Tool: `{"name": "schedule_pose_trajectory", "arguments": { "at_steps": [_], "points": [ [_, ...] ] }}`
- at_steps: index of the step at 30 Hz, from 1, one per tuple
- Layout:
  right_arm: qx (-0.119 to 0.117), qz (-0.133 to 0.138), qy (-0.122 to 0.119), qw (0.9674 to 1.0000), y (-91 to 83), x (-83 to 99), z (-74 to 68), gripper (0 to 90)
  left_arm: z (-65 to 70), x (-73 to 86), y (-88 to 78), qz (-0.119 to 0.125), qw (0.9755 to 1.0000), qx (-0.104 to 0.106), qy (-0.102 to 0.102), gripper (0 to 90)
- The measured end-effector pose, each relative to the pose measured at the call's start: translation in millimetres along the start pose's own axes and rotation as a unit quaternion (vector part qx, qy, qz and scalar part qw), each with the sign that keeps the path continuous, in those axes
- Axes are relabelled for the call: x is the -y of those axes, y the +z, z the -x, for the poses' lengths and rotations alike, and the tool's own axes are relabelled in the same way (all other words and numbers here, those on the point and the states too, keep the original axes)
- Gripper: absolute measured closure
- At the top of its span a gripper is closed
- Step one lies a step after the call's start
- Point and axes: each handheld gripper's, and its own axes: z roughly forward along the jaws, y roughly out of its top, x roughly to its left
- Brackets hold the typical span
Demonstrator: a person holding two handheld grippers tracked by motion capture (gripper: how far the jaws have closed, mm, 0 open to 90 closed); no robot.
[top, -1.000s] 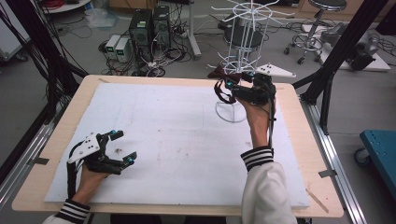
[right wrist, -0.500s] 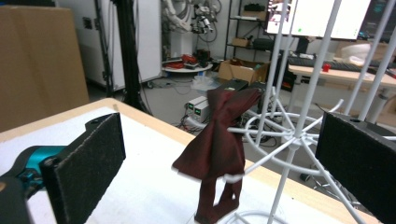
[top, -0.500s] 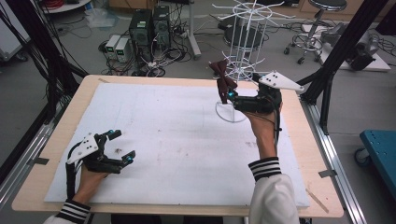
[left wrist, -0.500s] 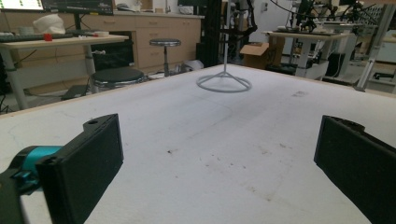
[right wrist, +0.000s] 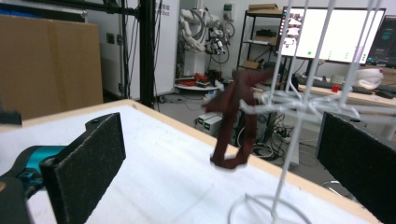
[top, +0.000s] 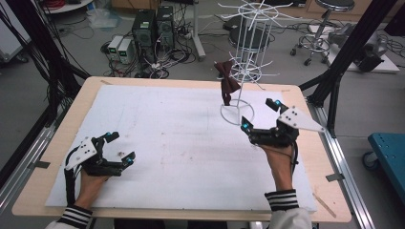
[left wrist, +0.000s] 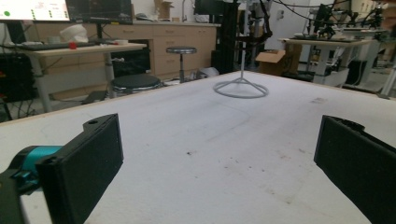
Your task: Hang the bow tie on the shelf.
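Observation:
A dark red bow tie point(top: 227, 86) point(right wrist: 233, 122) hangs from a low hook of the white wire rack point(top: 248, 52) point(right wrist: 293, 126), whose ring base point(top: 237, 112) point(left wrist: 241, 88) stands at the table's back right. My right gripper point(top: 259, 115) is just in front and to the right of that base. Its jaws have just been opening and now stand wide, with nothing between the pads point(right wrist: 93, 158). The bow tie hangs a little beyond them. My left gripper point(top: 121, 147) point(left wrist: 219, 154) rests open and empty on the white sheet point(top: 181, 143) at the near left.
The white sheet covers most of the wooden table point(top: 315, 157). Black frame posts point(top: 344, 52) rise by the right edge and a blue cart point(top: 389, 152) stands beyond it. Computers point(top: 153, 28), cables and a stool point(top: 329, 19) are on the floor behind.
My right gripper has let go of the bow tie at the rack and drawn back toward the near side and lower. The bow tie stays hanging. The left gripper has not moved.

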Motion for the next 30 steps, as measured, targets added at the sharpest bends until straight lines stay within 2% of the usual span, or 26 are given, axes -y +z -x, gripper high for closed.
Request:
{"name": "schedule_pose_trajectory", "arguments": {
  "at_steps": [2, 4, 7, 11, 15, 19, 21, 23, 27, 30],
  "points": [
    [0.002, -0.005, 0.002, 1.0, -8.2, 11.2, 0.2, 0.7, -0.7, 0.6, -1.2, 0.005, 1.0, -0.007, -0.001, 1.7],
    [-0.001, 0.004, 0.004, 1.0, -15.0, 23.1, 0.1, 0.7, -1.3, 1.3, -1.6, 0.003, 1.0, -0.007, -0.004, 1.7],
    [0.0, -0.003, 0.009, 1.0, -23.0, 40.0, -1.9, 0.7, 0.0, 1.8, -2.1, 0.002, 0.9999, -0.012, 0.002, 1.7],
    [0.001, 0.001, 0.003, 1.0, -33.3, 59.6, -5.1, 0.7, 1.1, 3.6, -3.5, 0.008, 0.9998, -0.016, 0.005, 1.8],
    [0.013, 0.004, 0.003, 0.9999, -42.1, 77.7, -7.3, 0.7, 2.3, 5.6, -4.8, 0.01, 0.9996, -0.025, 0.009, 1.7],
    [0.026, -0.008, 0.014, 0.9995, -47.0, 97.1, -4.7, 0.7, 4.8, 7.3, -3.9, 0.011, 0.9995, -0.027, 0.015, 1.7],
    [0.032, -0.007, 0.028, 0.9991, -49.3, 106.3, -3.3, 0.7, 5.5, 8.6, -3.6, 0.011, 0.9994, -0.027, 0.018, 1.7],
    [0.042, -0.005, 0.029, 0.9987, -50.8, 114.1, -2.3, 0.7, 5.9, 9.7, -3.6, 0.014, 0.9994, -0.029, 0.015, 1.7],
    [0.044, 0.003, 0.029, 0.9986, -50.5, 122.0, -2.5, 0.7, 5.7, 11.0, -4.5, 0.012, 0.9995, -0.028, 0.01, 1.7],
    [0.043, -0.003, 0.026, 0.9987, -47.9, 125.2, -3.6, 0.7, 6.3, 11.5, -4.7, 0.013, 0.9994, -0.029, 0.011, 1.7]
  ]
}}
